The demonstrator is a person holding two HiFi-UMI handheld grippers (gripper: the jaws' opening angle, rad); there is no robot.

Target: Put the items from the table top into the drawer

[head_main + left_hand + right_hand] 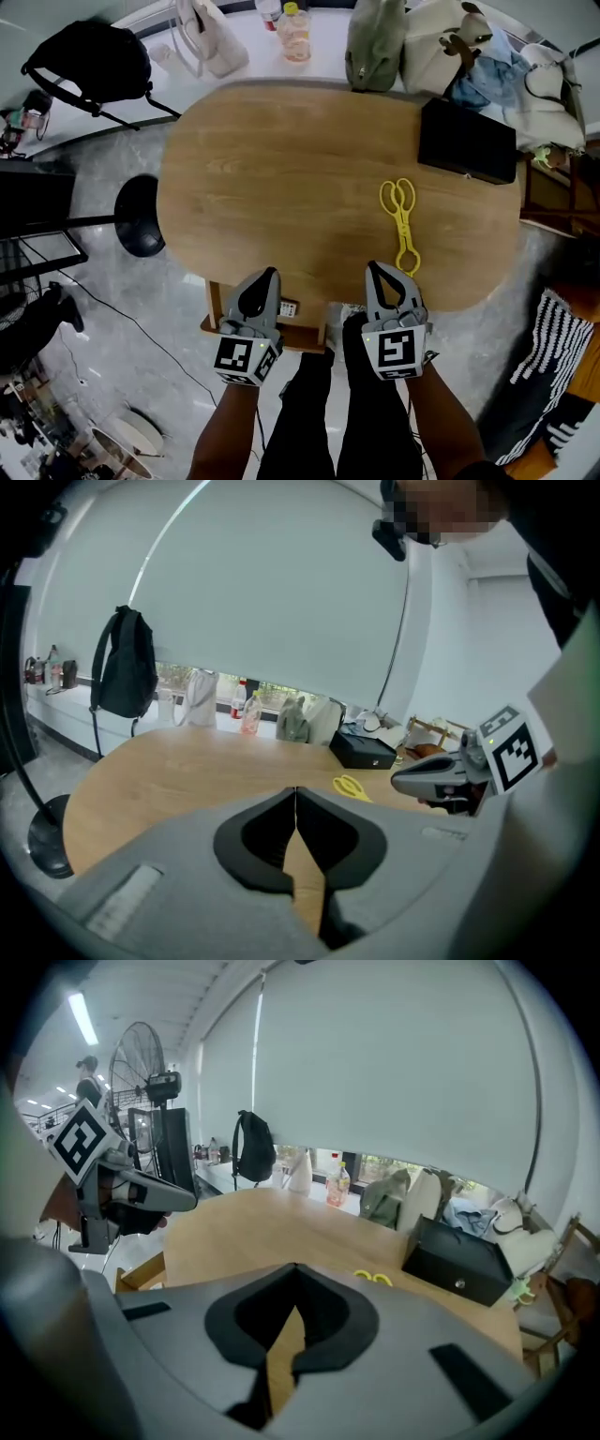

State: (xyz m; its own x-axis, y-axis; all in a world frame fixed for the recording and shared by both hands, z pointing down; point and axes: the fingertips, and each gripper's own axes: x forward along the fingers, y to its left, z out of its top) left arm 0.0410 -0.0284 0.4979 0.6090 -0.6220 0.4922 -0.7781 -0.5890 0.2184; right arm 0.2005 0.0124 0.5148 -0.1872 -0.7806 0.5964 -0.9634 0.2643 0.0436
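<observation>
Clenched on nothing at the near table (281, 178) edge: left gripper (268, 277) and right gripper (377, 272). Just ahead-right of the right gripper, so nearer it, tongs (401, 225) flat on the table, long axis pointing away, loops far. Drawer (281, 336) open below, by the left gripper.

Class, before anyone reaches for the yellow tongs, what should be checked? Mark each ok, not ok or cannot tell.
1. Tongs lie free on the table: ok.
2. Right tool open for a grasp: not ok, shut and empty.
3. Left tool empty: ok, shut on nothing.
4. Drawer pulled out: ok.
5. Room left in the drawer: cannot tell, mostly hidden.
</observation>
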